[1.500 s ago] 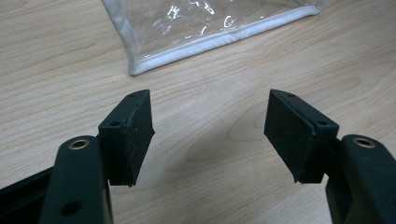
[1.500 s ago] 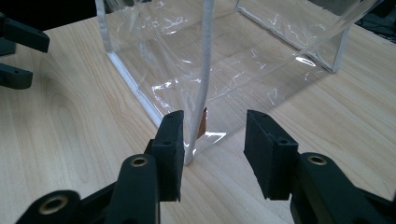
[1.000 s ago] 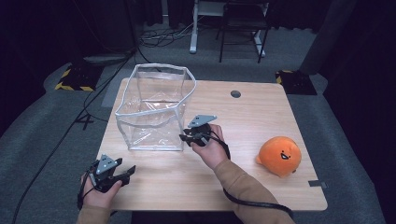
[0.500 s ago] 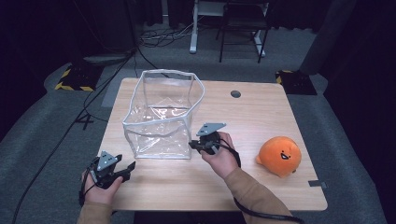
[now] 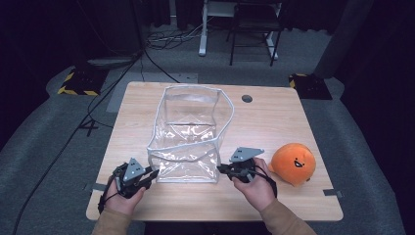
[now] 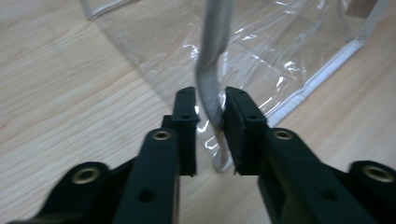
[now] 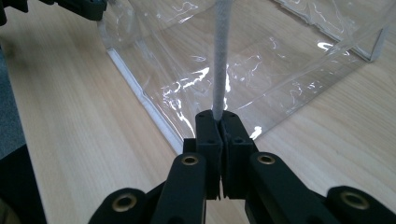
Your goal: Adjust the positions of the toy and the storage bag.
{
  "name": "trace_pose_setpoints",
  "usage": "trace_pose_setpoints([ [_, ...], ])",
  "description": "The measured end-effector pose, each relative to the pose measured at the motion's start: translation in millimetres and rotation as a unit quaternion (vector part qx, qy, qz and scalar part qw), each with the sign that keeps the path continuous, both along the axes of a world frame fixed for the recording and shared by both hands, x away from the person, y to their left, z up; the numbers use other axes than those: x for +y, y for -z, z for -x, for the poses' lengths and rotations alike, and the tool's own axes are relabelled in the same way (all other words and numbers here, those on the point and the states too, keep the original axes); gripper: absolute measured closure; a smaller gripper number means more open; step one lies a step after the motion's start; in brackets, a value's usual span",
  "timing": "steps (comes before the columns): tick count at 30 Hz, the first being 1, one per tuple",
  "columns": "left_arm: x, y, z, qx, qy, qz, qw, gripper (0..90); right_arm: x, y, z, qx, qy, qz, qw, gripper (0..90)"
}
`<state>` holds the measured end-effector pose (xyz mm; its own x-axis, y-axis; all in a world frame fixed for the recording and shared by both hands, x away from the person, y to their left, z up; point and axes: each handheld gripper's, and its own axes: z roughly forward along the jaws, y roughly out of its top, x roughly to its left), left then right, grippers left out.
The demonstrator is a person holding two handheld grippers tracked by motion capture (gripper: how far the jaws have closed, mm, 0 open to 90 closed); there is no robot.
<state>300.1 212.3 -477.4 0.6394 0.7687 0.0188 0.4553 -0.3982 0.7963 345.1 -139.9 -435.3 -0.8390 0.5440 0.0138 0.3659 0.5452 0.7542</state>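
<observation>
On the wooden table (image 5: pixel 274 122) stands the clear plastic bag (image 5: pixel 188 134), upright. Right gripper (image 5: pixel 221 169) is clamped on its near right white edge. Left gripper (image 5: pixel 152 174) jaws, just closing, straddle the near left edge with slight gaps. Orange plush toy (image 5: pixel 292 163) lies just beside the right hand.

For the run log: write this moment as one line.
right gripper: shut on bag edge | left gripper: fingers just closing around bag edge, gap left | clear bag: on table | orange plush: untouched

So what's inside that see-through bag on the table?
The clear bag looks empty: through its walls only the wooden table shows. Creases and glare could hide something small or flat.
</observation>
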Motion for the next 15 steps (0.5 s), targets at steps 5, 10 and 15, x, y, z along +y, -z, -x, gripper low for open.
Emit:
trace_pose_setpoints([
  [5,-16.1,-0.9,4.2,0.014,0.036,0.01,0.9992,80.0,-21.1,0.9,16.9,-0.006,0.014,-0.002,0.9999,87.6],
  [10,-36.2,-2.0,12.8,0.02,0.074,0.014,0.9969,81.7,-44.4,1.0,32.4,-0.003,0.031,-0.005,0.9995,87.6],
  [15,-52.6,-3.0,21.5,0.026,0.11,0.015,0.9934,82.7,-68.8,2.5,50.9,0.0,0.05,-0.015,0.9986,87.6],
])
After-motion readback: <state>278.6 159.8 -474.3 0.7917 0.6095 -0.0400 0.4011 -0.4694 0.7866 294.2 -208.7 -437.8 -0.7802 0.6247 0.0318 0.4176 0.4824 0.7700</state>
